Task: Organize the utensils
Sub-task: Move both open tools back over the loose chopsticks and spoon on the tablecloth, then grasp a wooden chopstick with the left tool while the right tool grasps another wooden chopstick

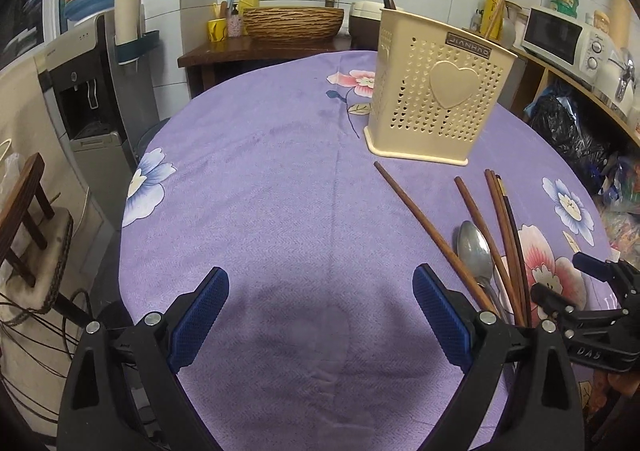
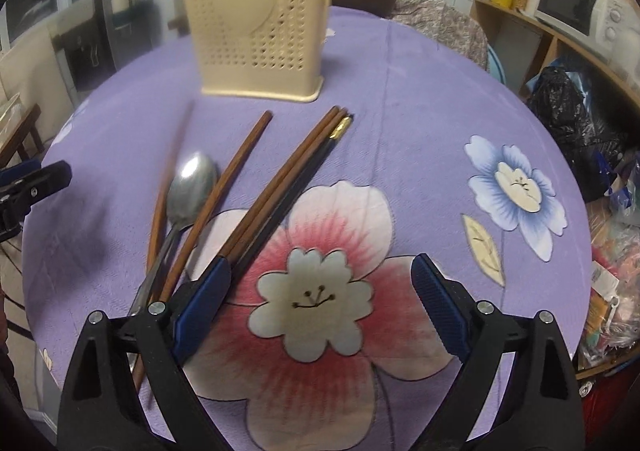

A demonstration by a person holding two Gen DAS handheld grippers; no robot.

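Right wrist view: utensil holder (image 2: 260, 35) blurred, top cut by frame edge; leftmost chopstick (image 2: 170, 171) smeared. Spoon (image 2: 191, 189) handle and chopstick ends hidden behind right tool (image 2: 320, 279) left finger. Left wrist view: spoon handle hidden behind left tool (image 1: 320, 291); right tool partly cut at frame edge.

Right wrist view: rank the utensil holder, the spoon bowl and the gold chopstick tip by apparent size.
1. Cream utensil holder, though blurred and farthest away.
2. Spoon bowl.
3. Gold chopstick tip, clearly smallest.
Nearness enlarges the spoon somewhat, but the order stands.
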